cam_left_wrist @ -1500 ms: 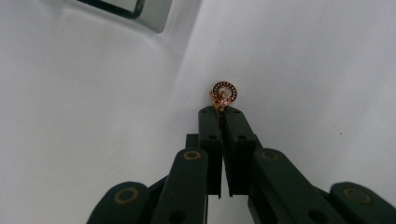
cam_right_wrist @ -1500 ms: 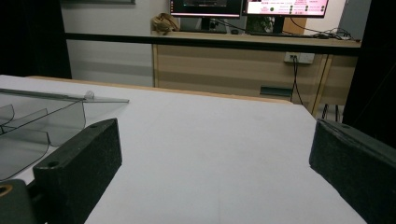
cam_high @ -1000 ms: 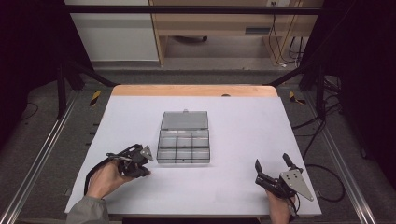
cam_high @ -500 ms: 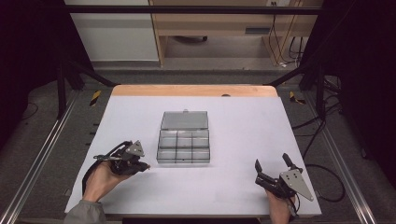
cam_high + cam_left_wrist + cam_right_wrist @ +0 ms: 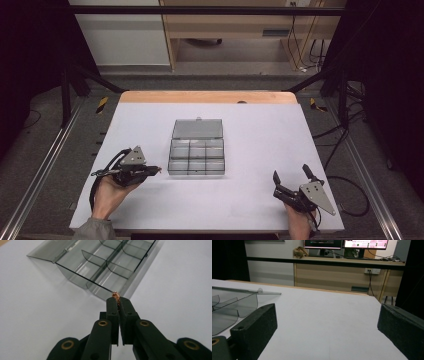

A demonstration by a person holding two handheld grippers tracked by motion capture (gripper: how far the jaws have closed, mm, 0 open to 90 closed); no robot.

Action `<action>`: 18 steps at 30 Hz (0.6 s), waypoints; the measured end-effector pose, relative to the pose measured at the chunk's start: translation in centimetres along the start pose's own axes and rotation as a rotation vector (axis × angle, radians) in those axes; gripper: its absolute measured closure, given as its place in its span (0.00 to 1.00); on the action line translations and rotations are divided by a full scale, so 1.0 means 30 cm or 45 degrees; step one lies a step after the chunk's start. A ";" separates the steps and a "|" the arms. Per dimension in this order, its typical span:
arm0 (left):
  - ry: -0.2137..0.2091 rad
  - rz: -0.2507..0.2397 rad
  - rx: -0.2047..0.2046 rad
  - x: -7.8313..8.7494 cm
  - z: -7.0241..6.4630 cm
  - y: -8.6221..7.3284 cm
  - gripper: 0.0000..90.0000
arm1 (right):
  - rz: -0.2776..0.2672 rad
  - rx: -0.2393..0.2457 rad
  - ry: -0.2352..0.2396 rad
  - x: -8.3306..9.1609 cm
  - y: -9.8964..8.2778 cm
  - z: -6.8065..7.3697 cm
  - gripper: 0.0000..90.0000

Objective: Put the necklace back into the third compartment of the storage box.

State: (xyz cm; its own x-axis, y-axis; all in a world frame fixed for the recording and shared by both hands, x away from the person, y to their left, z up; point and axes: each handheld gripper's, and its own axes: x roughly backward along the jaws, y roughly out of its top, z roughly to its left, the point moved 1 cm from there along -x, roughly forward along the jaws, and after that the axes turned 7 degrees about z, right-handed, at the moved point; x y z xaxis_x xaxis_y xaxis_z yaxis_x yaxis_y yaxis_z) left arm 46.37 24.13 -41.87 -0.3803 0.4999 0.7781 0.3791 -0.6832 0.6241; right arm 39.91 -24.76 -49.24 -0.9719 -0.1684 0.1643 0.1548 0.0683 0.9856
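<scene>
The left gripper [image 5: 152,170] has drawn back toward the counter's left edge over the past second, away from the compartment box [image 5: 196,155] it was nearly touching, while the right gripper [image 5: 292,176] has stayed where it was. The left hand [image 5: 111,192] now holds its gripper near the front-left part of the white counter [image 5: 260,130], tips pointing right toward the box with a short stretch of bare surface between them. In the left gripper view its two black jaws are pressed together on a thin copper-coloured chain [image 5: 117,299], a small bunch of which pokes out above the tips; what more of it hangs below cannot be seen. Just beyond those tips lies the near corner of the box.

The box, clear smoky plastic, sits at the middle of the counter with its lid [image 5: 197,128] swung fully open and lying flat on the far side. Its tray is split by dividers into two rows of three compartments, and those that show look bare.

Well to the right, near the front-right corner of the counter, the right hand [image 5: 299,226] holds the other gripper with its jaws spread wide and nothing between them, the grey three-cornered plate [image 5: 317,195] on top. In the right gripper view the two jaw pads stand far apart over bare counter, the box's lid edge at the left.
</scene>
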 end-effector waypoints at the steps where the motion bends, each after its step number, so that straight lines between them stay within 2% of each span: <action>1: 0.005 -0.020 0.006 0.003 -0.001 -0.001 0.96 | 0.000 0.000 0.000 0.000 0.000 0.000 0.03; 4: 0.015 -0.083 0.018 0.010 -0.003 -0.001 0.96 | 0.000 -0.001 0.001 0.000 0.000 0.000 0.03; 5: 0.015 -0.083 0.018 0.010 -0.003 -0.001 0.96 | 0.000 -0.001 0.001 0.000 0.000 0.000 0.03; 9: 0.028 -0.153 0.033 0.017 -0.006 -0.001 0.96 | -0.001 -0.002 0.001 0.000 0.000 -0.001 0.03; 14: 0.089 -0.254 0.064 0.031 -0.013 -0.005 0.96 | -0.002 -0.002 0.001 0.001 0.000 -0.001 0.03; 17: 0.109 -0.283 0.075 0.037 -0.016 -0.003 0.96 | -0.002 -0.003 0.001 0.001 0.000 -0.001 0.03; 18: 0.122 -0.314 0.090 0.041 -0.019 -0.002 0.96 | -0.002 -0.004 0.000 0.001 0.000 -0.001 0.03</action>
State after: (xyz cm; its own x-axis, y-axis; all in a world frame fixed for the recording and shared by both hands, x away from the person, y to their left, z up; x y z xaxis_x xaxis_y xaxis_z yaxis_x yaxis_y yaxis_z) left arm 45.39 24.49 -40.99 -0.5452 0.5916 0.5939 0.3218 -0.5064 0.8000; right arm 39.90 -24.79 -49.25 -0.9722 -0.1686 0.1627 0.1537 0.0652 0.9860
